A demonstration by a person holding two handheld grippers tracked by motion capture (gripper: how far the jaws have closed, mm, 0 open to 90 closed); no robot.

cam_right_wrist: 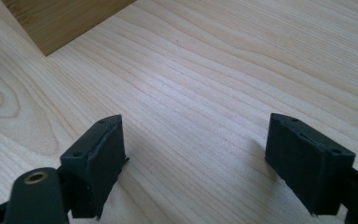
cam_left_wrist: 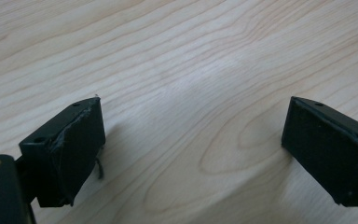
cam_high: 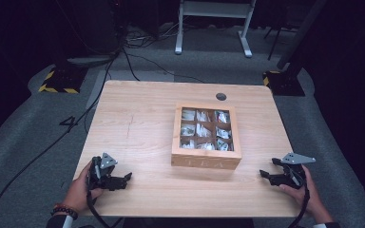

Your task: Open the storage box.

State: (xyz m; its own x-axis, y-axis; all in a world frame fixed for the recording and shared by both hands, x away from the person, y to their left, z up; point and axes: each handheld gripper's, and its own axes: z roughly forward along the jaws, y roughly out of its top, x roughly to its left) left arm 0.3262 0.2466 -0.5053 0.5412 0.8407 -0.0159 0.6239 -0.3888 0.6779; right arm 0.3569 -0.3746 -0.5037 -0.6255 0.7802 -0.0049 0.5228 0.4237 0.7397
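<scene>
Both tools sit low at the near worktop [cam_high: 138, 128] edge, well apart. Left tool [cam_high: 129, 176]: jaws spread, bare wood between them. Right tool [cam_high: 264, 174]: jaws spread wide, holding nothing. Wooden box [cam_high: 206, 137] with nine compartments of packets sits mid-worktop between them, touched by neither tool.

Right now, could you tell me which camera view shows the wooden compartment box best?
The high view: the whole wooden box and its nine compartments are visible on the table. The right gripper view catches one corner; the left gripper view looks at tabletop.
</scene>
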